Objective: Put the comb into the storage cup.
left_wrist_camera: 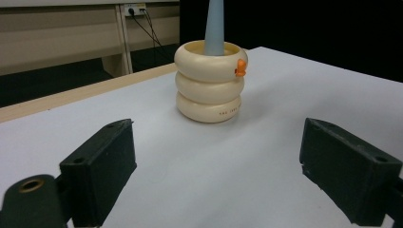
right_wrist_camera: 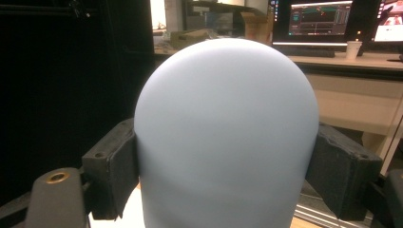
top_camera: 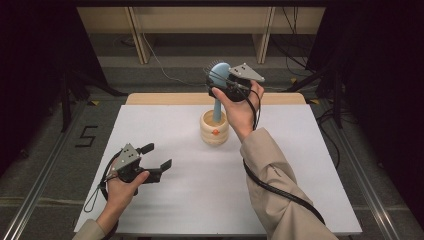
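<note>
Left gripper (top_camera: pixel 156 156) hovering wide open over white table (top_camera: pixel 200 200), right gripper (right_wrist_camera: pixel 223 156) clamping blue brush (right_wrist_camera: pixel 225 133) standing in cream ringed holder (top_camera: pixel 214 128).

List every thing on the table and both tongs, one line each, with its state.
Blue hairbrush: upright, handle down inside the holder, head clamped by the right tongs.
Cream ringed holder: upright on the table, brush handle standing in it.
Left tongs: open, holding nothing, low over the table.
Right tongs: shut on the brush head, raised above the holder.
White table: bears the holder.
</note>
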`<state>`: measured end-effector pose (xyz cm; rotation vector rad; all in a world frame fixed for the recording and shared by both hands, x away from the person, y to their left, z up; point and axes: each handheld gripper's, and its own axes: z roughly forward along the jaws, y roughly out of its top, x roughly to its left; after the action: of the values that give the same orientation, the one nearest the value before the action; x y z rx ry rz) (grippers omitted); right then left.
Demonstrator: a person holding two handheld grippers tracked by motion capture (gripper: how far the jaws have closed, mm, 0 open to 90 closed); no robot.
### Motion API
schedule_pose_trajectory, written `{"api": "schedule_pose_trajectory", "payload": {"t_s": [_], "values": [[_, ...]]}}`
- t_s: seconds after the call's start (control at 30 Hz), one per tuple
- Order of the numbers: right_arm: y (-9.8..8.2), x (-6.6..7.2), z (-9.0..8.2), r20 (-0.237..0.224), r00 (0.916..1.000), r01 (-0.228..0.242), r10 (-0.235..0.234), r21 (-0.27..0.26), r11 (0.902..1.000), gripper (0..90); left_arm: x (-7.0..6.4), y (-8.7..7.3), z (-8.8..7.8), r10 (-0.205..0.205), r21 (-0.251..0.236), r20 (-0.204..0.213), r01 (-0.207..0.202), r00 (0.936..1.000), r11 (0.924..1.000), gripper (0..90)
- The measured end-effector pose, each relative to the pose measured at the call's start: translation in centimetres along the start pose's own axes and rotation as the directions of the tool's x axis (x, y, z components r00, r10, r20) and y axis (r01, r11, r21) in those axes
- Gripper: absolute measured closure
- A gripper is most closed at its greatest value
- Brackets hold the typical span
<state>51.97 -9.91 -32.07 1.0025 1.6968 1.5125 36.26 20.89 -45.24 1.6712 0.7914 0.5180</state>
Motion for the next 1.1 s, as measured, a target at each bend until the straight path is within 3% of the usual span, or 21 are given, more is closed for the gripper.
{"api": "schedule_pose_trajectory", "payload": {"t_s": [1.1], "values": [[-1.5, 0.0, 1.1, 0.012, 0.9999, 0.003, -0.003, 0.037, 0.9993, 20.2, 0.0, 0.0, 0.0, 0.002, 0.000, 0.001, -0.002, 1.0000, 1.0000, 11.3]]}}
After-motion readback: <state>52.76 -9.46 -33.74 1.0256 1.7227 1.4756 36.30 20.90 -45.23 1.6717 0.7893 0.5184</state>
